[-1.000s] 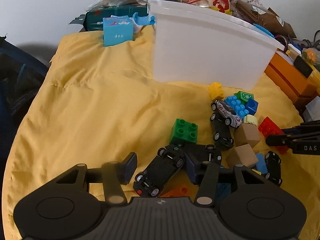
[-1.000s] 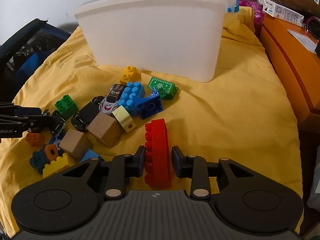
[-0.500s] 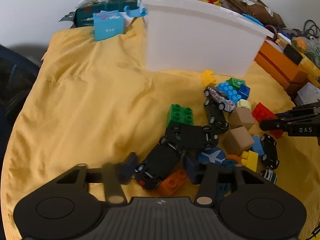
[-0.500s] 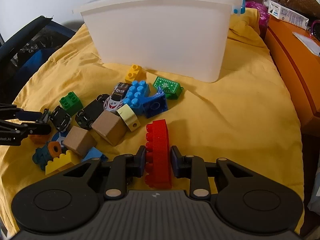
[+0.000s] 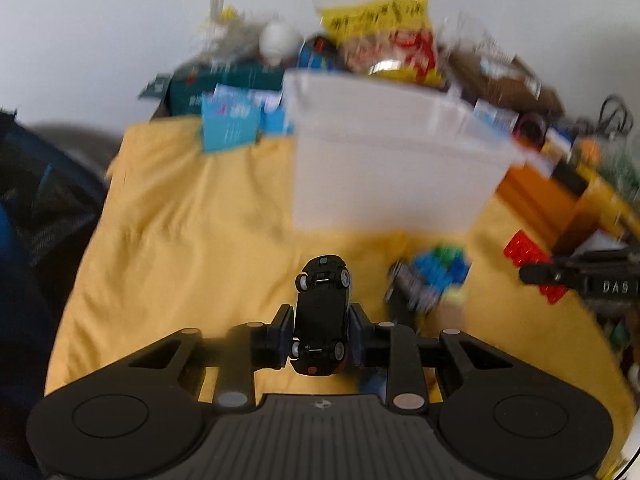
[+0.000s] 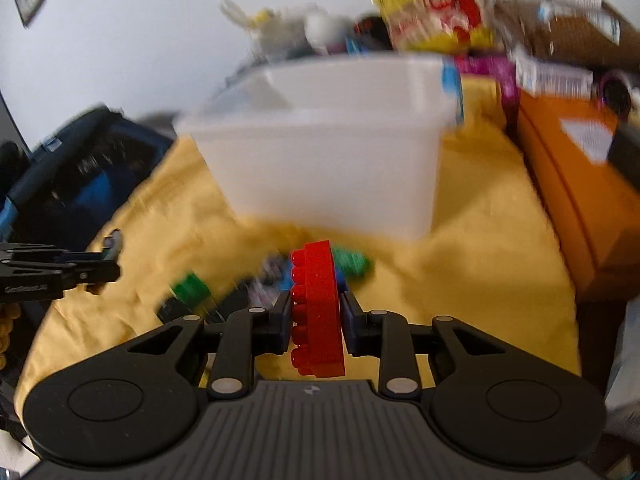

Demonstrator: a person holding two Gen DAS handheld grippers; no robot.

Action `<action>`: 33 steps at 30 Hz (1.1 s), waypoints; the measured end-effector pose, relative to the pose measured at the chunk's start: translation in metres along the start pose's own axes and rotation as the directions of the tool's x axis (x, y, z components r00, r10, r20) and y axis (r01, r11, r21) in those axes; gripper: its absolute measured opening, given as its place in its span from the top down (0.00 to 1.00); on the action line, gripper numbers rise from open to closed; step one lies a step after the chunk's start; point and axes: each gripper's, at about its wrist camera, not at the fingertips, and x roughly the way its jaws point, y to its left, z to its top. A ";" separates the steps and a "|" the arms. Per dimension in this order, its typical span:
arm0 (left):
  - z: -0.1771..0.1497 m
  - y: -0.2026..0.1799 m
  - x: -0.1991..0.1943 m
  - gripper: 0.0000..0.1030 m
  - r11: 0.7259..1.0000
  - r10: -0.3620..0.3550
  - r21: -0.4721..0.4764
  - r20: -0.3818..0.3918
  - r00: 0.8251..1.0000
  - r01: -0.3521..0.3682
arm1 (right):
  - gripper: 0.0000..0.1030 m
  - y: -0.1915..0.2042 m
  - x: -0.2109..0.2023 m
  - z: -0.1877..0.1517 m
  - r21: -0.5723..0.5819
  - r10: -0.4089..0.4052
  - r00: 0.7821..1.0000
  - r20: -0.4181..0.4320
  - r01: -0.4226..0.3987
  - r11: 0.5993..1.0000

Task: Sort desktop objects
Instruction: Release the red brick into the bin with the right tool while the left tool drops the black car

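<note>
Both grippers have lifted off the yellow cloth (image 5: 180, 220) toward the white bin (image 6: 328, 168). Left gripper (image 5: 320, 330) fingers clamp a black toy car (image 5: 322, 320), wheels up; only the right view shows the right gripper (image 6: 314, 318) clenching the red brick (image 6: 316, 304) fully.

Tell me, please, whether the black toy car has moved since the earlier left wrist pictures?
Yes. The black toy car now sits clamped in the left gripper, lifted off the yellow cloth and out of the toy pile, pointing toward the white bin.
</note>
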 end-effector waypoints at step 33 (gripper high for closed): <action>0.194 -0.040 0.086 0.46 1.000 0.024 0.021 -0.044 0.999 -0.023 | 0.46 -0.040 0.063 0.159 0.002 -0.083 0.992 -0.092 0.084 0.996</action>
